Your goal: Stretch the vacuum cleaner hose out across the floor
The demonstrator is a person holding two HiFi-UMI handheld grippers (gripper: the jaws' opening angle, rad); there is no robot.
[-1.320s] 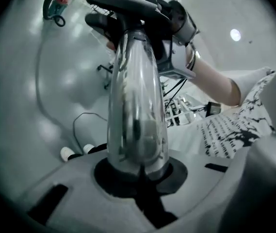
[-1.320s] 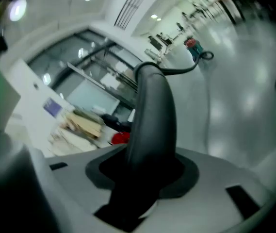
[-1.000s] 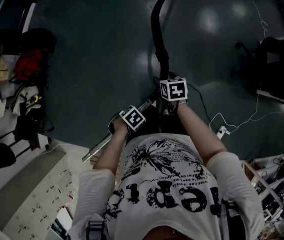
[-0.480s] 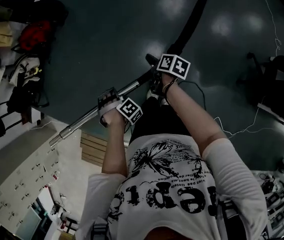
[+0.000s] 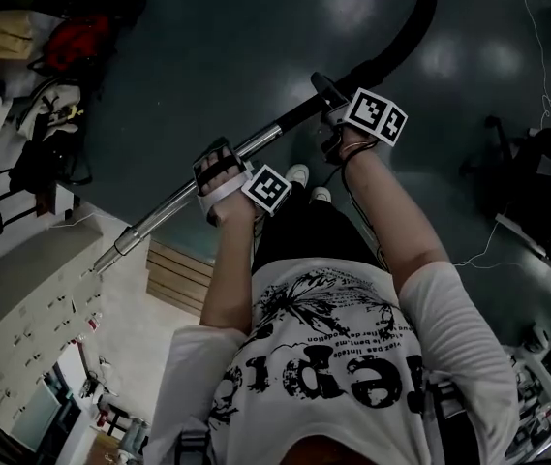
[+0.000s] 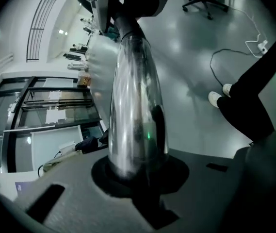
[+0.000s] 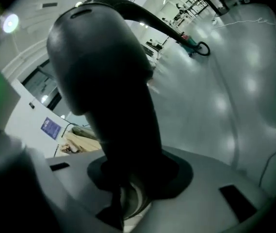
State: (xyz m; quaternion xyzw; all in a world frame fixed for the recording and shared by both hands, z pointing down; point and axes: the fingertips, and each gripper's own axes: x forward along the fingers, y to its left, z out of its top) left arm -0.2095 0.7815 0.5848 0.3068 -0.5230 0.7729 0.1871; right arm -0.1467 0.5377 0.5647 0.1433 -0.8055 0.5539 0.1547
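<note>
Vacuum cleaner hose [image 5: 411,35] and wand [image 5: 159,221] over floor [image 5: 207,46]

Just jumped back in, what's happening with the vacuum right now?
A person holds the vacuum wand up over the dark floor with both grippers. The left gripper is on the shiny metal vacuum tube, its jaws opening slightly. The right gripper has the black curved handle between its jaws, which are closing. The black hose runs on from the handle over the floor.
</note>
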